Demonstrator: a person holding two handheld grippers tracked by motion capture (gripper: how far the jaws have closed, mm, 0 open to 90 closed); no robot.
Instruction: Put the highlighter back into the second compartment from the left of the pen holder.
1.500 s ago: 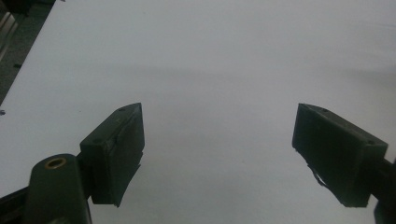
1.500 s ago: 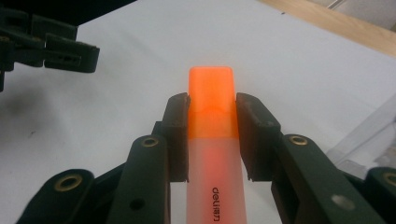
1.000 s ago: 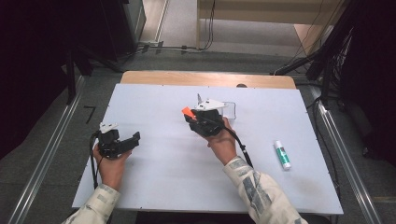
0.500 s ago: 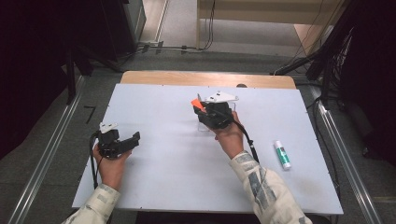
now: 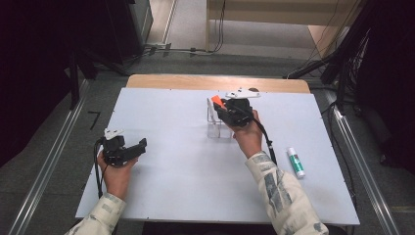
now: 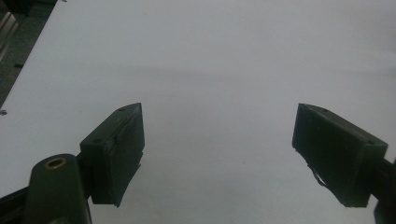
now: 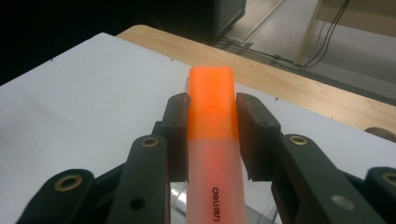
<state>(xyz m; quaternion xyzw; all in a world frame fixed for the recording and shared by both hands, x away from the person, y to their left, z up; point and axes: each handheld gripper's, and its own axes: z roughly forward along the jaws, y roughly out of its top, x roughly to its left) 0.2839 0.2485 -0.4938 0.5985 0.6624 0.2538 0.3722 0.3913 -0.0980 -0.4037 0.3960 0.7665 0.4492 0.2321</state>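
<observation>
An orange highlighter with a translucent body and an orange cap is clamped between the jaws of my right gripper. In the high view that right gripper hovers over a small clear acrylic holder near the table's far middle. My left gripper rests at the near left of the white table, pointing right. Its two black pads stand wide apart in the left gripper view, with bare white table between them.
A glue stick with a green cap lies on the table at the right, near the right forearm. A wooden strip runs along the table's far edge. Metal rails flank the table, and cables lie on the floor behind.
My right gripper has carried the highlighter to the right and farther back, rising a little, until it sits above the clear holder. The left gripper has stayed put.
</observation>
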